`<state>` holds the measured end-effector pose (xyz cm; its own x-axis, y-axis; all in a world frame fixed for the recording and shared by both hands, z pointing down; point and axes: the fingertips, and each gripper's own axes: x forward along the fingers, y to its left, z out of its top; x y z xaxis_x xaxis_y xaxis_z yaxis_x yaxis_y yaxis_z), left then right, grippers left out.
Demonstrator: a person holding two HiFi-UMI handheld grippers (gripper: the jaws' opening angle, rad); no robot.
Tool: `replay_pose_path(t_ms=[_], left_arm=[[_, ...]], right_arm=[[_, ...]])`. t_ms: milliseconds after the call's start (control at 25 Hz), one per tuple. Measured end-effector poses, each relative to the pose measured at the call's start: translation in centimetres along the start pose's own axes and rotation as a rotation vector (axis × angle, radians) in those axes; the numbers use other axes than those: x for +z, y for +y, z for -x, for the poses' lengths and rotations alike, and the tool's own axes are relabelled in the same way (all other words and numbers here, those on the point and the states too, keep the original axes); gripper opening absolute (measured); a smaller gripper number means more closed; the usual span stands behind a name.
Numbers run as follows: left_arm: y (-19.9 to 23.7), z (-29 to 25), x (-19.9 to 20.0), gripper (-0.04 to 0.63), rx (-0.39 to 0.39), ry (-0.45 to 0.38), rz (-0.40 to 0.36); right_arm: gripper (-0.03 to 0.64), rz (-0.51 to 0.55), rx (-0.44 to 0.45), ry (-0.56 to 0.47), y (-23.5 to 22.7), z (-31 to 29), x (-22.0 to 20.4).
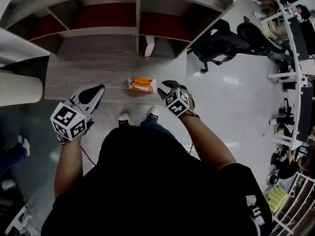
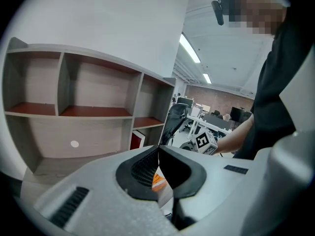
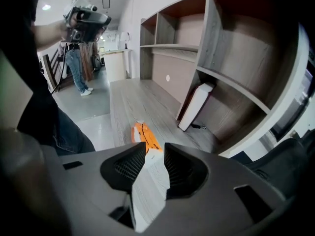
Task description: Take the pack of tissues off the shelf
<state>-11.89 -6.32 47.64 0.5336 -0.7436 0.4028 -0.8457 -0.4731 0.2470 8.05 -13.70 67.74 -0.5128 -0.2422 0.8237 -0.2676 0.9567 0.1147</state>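
Note:
An orange and white pack of tissues (image 1: 141, 84) lies flat on the low wooden ledge (image 1: 88, 65) in front of the shelf unit, near the ledge's front edge. My right gripper (image 1: 165, 88) hangs just right of the pack; in the right gripper view its jaws (image 3: 155, 149) stand apart with nothing between them, and the pack (image 3: 146, 136) lies just beyond the tips. My left gripper (image 1: 100, 90) is held to the left of the pack, apart from it. Its jaw tips (image 2: 158, 150) meet, and a bit of orange (image 2: 157, 181) shows through the gap below them.
The shelf unit (image 1: 138, 14) has open compartments with red boards. A white flat box (image 1: 149, 45) leans in the lower compartment behind the pack. A black office chair (image 1: 221, 41) stands at the right, with desks further right. Another person (image 3: 76, 68) stands off to the left.

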Motion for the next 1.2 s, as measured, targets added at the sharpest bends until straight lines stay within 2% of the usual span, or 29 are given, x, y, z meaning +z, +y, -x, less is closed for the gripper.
replay_pose_path(t_ms=[640, 1000, 1200], left_arm=[[-2.1, -2.2, 3.5, 0.018, -0.162, -0.011, -0.111], [-2.8, -1.1, 4.3, 0.018, -0.219, -0.016, -0.156], [-2.4, -0.3, 4.2, 0.018, -0.240, -0.019, -0.162]], right_arm=[[0.040, -0.172, -0.179, -0.187, -1.1, 9.2, 0.9], [0.021, -0.289, -0.294, -0.335, -1.3, 15.5, 4.3], [0.021, -0.346, -0.317, -0.460, -0.6, 19.4, 7.7]])
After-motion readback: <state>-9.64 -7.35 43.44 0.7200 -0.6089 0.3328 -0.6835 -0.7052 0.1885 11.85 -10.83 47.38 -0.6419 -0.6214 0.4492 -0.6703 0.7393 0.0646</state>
